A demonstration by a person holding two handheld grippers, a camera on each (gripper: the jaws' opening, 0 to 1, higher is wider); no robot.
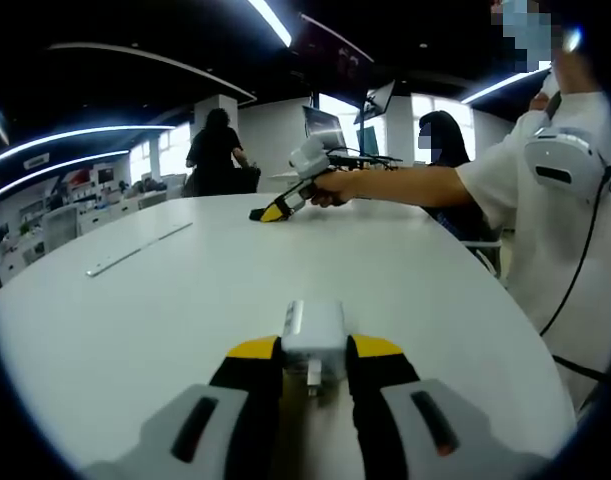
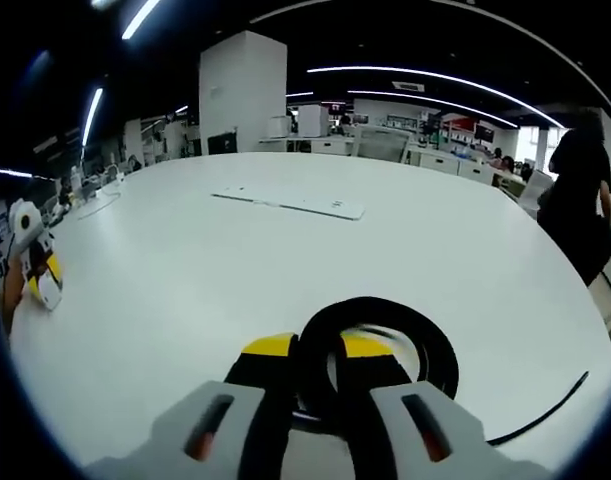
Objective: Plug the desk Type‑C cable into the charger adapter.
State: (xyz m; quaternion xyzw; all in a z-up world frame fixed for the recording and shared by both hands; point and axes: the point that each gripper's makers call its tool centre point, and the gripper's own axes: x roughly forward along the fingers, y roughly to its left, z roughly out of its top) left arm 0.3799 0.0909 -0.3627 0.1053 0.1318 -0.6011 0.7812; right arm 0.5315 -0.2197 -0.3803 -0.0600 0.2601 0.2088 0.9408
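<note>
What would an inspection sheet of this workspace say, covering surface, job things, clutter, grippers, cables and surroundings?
Surface: white table, wide and mostly bare.
Job's things: white adapter between the left gripper's jaws; coiled black cable at the right gripper.
Clutter: flat white strip lying on the table.
Grippers: left gripper shut on the adapter; right gripper closed on the cable coil, one jaw inside the loop.
Cables: a loose cable end trails across the table right of the coil; plug not visible.
Surroundings: open office with ceiling light strips, desks, a pillar and people standing beyond the table.
</note>
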